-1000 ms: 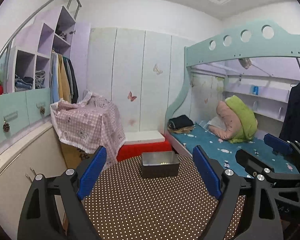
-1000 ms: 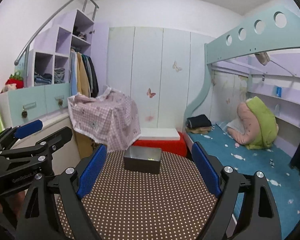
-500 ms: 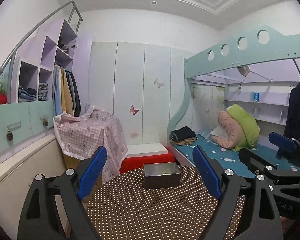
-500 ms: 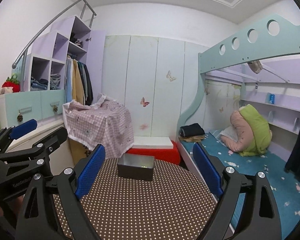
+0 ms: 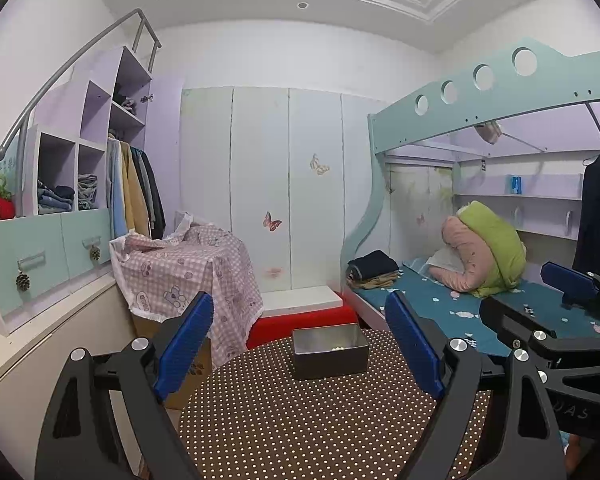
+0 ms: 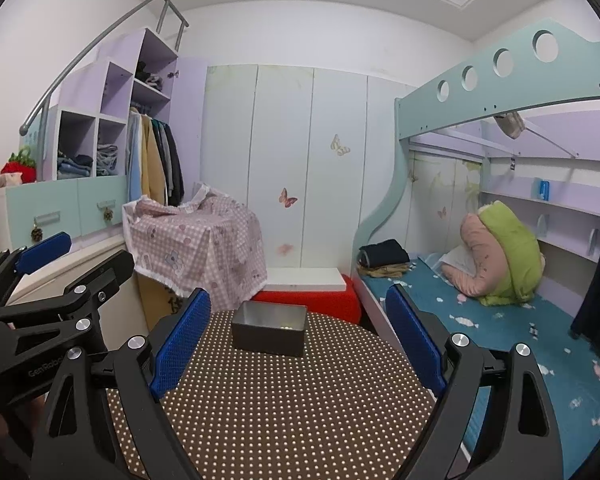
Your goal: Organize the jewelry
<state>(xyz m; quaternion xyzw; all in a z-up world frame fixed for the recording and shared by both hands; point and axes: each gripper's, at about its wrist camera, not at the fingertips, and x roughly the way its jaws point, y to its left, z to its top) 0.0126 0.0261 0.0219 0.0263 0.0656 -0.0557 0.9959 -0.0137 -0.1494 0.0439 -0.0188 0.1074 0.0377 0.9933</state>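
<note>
I have both grippers held level over the near edge of the round table (image 5: 300,420), which wears a brown cloth with pale dots. My left gripper (image 5: 300,344) has its jaws spread wide with nothing between the blue pads (image 5: 184,344); the only thing framed in that gap is the small grey metal box (image 5: 330,350), which sits well ahead at the far side of the table, clear of the pads. In the box I can make out a few small pale beads (image 5: 339,349) lying on the bottom toward the front wall; they are too small for me to name the piece of jewelry.

My right gripper (image 6: 298,340) is likewise released, jaws apart and empty, and from its camera the same box (image 6: 269,330) stands ahead and a little left of centre, with the beads (image 6: 287,327) showing at its right inner corner. Each gripper appears at the edge of the other's view: the right one (image 5: 560,320) at the right side of the left camera, the left one (image 6: 48,280) at the left side of the right camera.

Behind the table I see a red stool with a white top (image 5: 300,312), a box draped in pink checked cloth (image 5: 188,272), a wardrobe with butterfly stickers (image 5: 284,184) and a bunk bed (image 5: 440,292) with a blue sheet.
</note>
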